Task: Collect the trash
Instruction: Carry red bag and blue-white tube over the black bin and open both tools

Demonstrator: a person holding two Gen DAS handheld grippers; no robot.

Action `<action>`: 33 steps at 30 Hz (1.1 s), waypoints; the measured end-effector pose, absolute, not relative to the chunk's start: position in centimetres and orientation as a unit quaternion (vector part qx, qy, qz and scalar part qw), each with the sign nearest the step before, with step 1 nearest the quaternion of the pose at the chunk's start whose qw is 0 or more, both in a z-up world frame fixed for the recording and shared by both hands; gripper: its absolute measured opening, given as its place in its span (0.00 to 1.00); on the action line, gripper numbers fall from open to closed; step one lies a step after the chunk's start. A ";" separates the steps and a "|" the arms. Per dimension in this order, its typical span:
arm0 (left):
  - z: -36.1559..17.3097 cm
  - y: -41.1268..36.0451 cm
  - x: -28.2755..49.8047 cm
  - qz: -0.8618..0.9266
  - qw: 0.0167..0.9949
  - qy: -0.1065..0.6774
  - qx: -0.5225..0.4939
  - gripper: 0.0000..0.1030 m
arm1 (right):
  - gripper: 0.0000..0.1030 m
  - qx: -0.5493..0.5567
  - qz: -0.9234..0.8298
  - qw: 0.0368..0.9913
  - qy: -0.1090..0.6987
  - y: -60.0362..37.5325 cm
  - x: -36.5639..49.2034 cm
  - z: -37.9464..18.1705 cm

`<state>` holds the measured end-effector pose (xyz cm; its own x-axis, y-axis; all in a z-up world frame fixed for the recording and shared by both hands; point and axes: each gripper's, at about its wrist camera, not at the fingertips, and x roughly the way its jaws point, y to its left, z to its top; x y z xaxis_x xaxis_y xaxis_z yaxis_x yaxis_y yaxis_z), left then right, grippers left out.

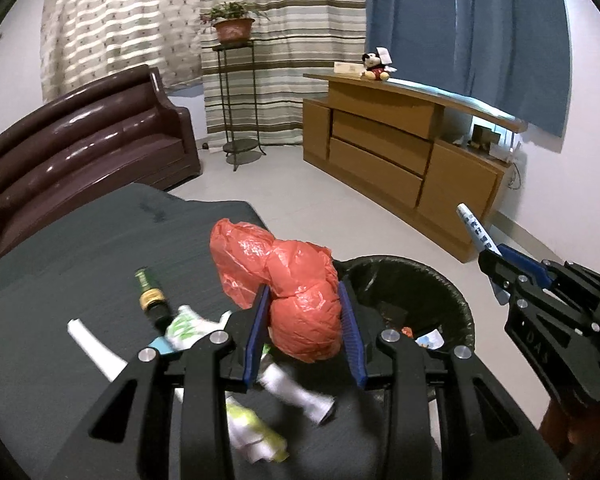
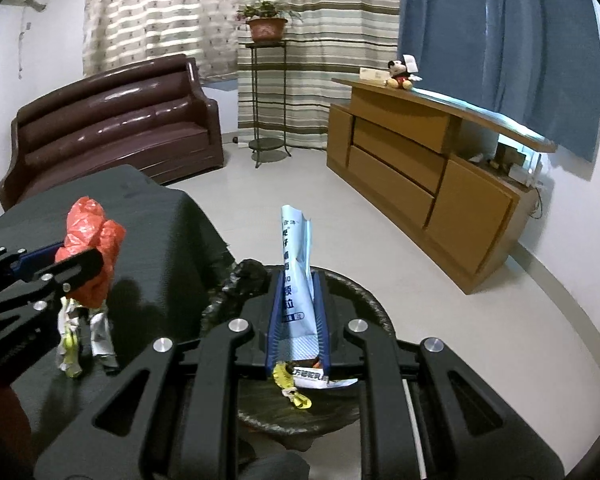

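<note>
My left gripper [image 1: 305, 312] is shut on a crumpled red plastic bag [image 1: 288, 280], held above the dark table [image 1: 60, 280] near its right edge; it also shows in the right wrist view [image 2: 88, 248]. My right gripper [image 2: 298, 300] is shut on a light blue wrapper [image 2: 296, 264], held upright over the black-lined trash bin [image 2: 364, 300]. The bin [image 1: 440, 292] holds several scraps. On the table lie a green bottle [image 1: 150, 292], white paper pieces [image 1: 96, 350] and crumpled wrappers [image 1: 256, 436].
A brown sofa [image 1: 80, 148] stands behind the table. A wooden cabinet [image 1: 400, 160] with a Mickey toy [image 1: 374, 66] lines the right wall. A plant stand [image 1: 236, 92] is by the curtains.
</note>
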<state>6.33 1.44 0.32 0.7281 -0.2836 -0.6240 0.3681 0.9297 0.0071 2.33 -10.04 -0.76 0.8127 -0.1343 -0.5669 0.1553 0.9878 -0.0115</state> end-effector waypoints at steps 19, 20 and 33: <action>-1.4 -3.0 8.3 -0.163 0.915 0.354 0.099 0.34 | 0.15 0.047 -0.085 0.950 0.297 -13.1 3.7 -1.9; -1.5 -3.2 8.4 -0.160 0.915 0.356 0.101 0.34 | 0.15 0.047 -0.085 0.950 0.297 -13.3 3.8 -1.9; -1.8 -4.4 9.5 -0.147 0.912 0.368 0.104 0.37 | 0.17 0.058 -0.089 0.948 0.301 -14.0 4.6 -2.4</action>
